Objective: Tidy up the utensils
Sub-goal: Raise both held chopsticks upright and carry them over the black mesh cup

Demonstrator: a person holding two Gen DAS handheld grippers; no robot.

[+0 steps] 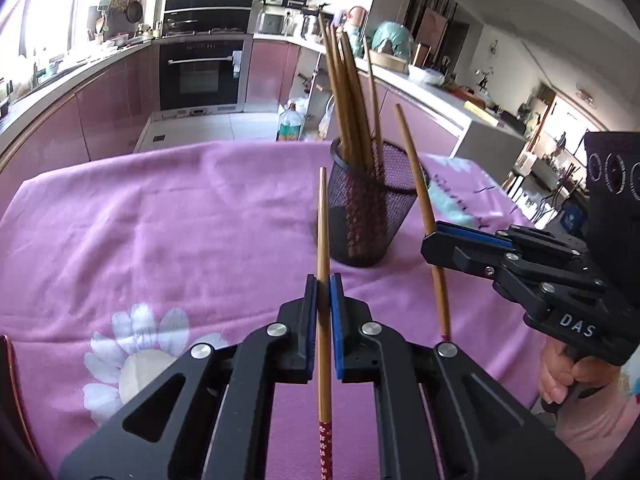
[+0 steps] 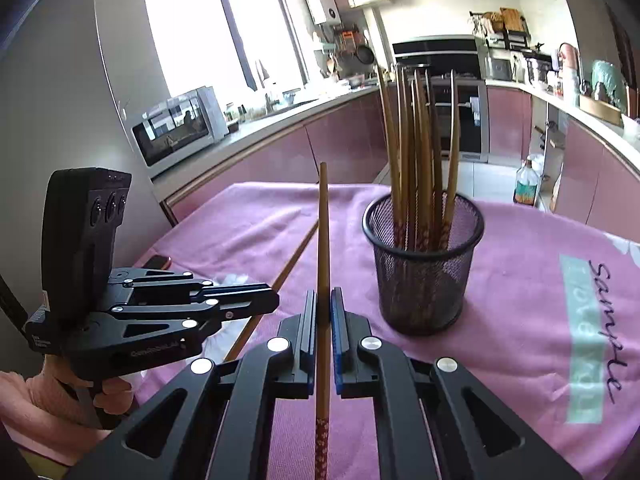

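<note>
Left wrist view showed the left tongs [image 1: 324, 280] pinching one chopstick [image 1: 322, 216] mid-shaft, and the right tongs [image 1: 430, 240] pinching another [image 1: 414, 168], both beside the mesh cup [image 1: 364, 216]. Light, stiff, slick bamboo probably pivots; gripping near the patterned end seemed steadier.

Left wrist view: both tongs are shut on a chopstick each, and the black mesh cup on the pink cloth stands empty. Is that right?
Not quite. The left tongs and right tongs each grip a chopstick, but the black mesh cup on the pink cloth is not empty: several chopsticks already stand in it. Both wrist views show this.
</note>
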